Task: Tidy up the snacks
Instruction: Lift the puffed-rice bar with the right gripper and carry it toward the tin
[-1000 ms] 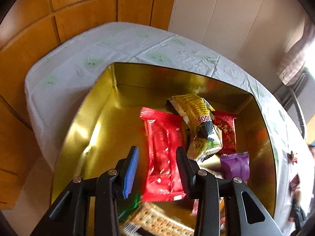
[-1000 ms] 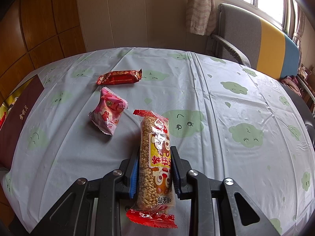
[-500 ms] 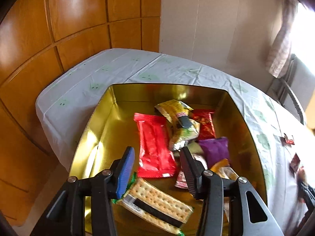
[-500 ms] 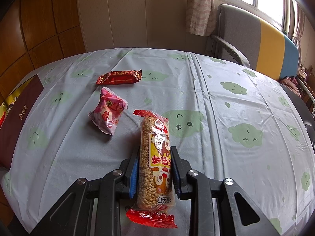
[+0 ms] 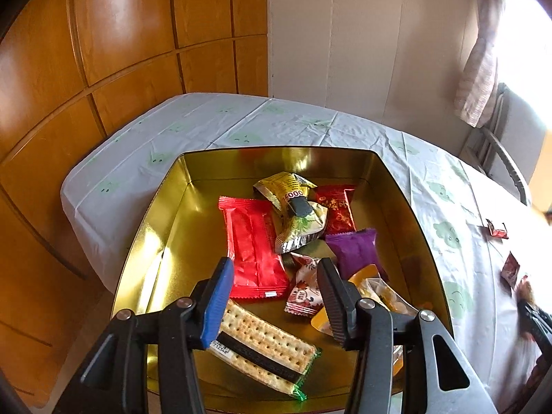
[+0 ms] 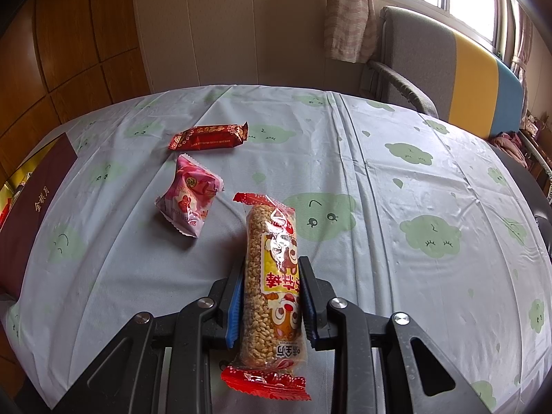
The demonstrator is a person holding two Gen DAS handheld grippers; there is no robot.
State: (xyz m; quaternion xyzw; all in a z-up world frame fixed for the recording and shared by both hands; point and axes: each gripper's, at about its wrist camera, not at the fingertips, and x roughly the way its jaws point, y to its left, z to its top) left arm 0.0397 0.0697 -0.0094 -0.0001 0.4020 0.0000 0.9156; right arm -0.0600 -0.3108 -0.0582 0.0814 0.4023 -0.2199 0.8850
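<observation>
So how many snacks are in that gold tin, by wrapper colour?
Bright red wrapper: 1
Dark red wrapper: 1
Gold wrapper: 1
Purple wrapper: 1
White flowered wrapper: 1
Orange-edged clear wrapper: 1
Clear cracker pack: 1
Total: 7 visible

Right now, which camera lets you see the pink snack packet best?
The right wrist view shows it best: the pink snack packet lies whole on the tablecloth, left of the puffed rice bar that the right tool grips. The left wrist view looks into the gold tin and shows only small reddish bits at its right edge, too small to identify.
</observation>
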